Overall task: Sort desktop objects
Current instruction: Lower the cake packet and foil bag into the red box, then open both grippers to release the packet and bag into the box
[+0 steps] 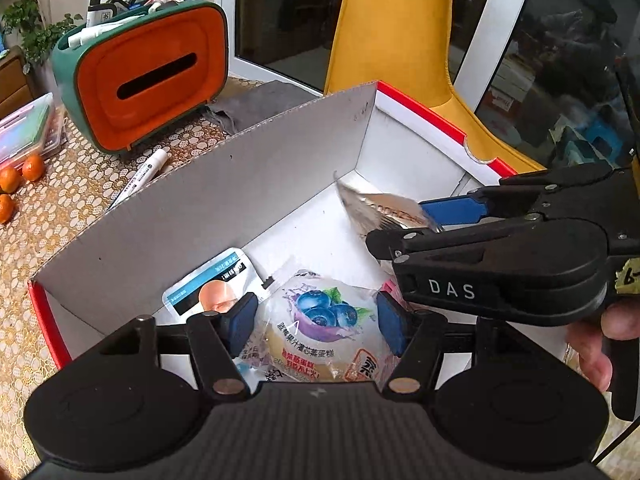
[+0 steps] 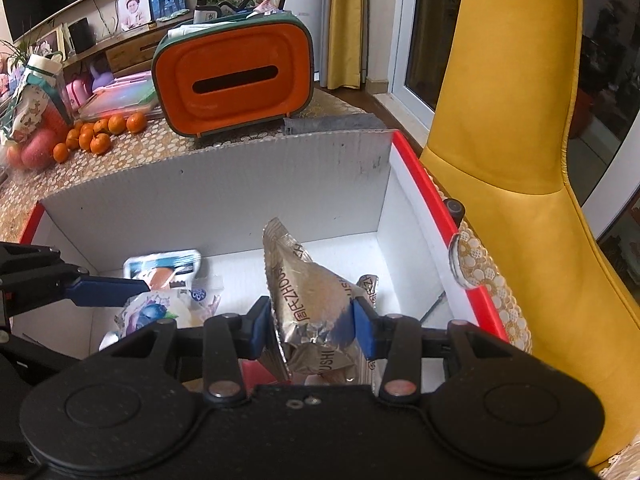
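A white cardboard box (image 1: 200,208) with a red outer rim sits on the table and holds several snack packets. My left gripper (image 1: 316,324) reaches down into it, its blue pads against both sides of a blueberry cake packet (image 1: 320,332) that sits low among the others. A blue-and-white sachet (image 1: 208,288) lies just behind it. My right gripper (image 2: 312,328) is shut on a crinkled silver foil packet (image 2: 308,292), which stands upright between the pads over the box's right half. In the left wrist view, the right gripper (image 1: 400,224) comes in from the right, with a hand behind it.
An orange and green tissue-box organiser (image 1: 148,76) with pens stands behind the box. A white marker (image 1: 140,178) and a grey cloth (image 1: 260,104) lie near it. Tangerines (image 2: 100,132) and plastic cases (image 1: 24,132) are at the left. A yellow chair (image 2: 520,140) stands to the right.
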A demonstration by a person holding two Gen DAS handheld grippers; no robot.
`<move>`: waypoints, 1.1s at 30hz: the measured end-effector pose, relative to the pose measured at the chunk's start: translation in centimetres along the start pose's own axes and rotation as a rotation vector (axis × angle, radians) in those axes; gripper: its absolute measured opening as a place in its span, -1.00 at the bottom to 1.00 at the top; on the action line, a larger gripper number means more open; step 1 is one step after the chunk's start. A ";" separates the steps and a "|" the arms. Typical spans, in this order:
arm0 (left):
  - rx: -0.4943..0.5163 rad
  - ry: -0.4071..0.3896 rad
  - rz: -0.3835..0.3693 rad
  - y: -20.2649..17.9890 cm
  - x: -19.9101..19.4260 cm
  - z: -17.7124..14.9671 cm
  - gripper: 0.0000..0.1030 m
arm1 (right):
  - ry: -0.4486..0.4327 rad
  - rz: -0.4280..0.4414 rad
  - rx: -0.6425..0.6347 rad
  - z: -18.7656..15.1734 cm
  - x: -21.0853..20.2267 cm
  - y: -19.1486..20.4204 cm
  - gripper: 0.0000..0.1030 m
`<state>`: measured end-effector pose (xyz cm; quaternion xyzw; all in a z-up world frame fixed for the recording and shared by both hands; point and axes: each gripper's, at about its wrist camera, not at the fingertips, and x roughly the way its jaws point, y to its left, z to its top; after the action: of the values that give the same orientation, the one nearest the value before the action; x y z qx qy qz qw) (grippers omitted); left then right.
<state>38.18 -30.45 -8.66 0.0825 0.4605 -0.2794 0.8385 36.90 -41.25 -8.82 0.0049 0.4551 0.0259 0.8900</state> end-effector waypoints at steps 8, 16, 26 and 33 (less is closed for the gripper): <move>-0.048 -0.038 -0.030 0.2 -1.2 -0.4 0.33 | -0.003 0.015 0.024 0.0 -0.2 0.1 -0.07; -0.037 -0.088 -0.074 -0.5 -4.0 -1.1 0.33 | -0.033 0.042 0.046 -0.4 -2.2 -0.2 0.10; -0.036 -0.162 -0.092 -1.7 -8.6 -2.9 0.33 | -0.075 0.071 0.027 -1.2 -6.5 0.5 0.13; -0.042 -0.202 -0.085 -2.0 -11.5 -4.7 0.33 | -0.109 0.103 0.001 -1.9 -9.7 1.8 0.26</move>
<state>28.84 -25.79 -1.67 0.0165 0.3826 -0.3117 0.8696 29.62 -39.99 -1.97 0.0302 0.4054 0.0711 0.9109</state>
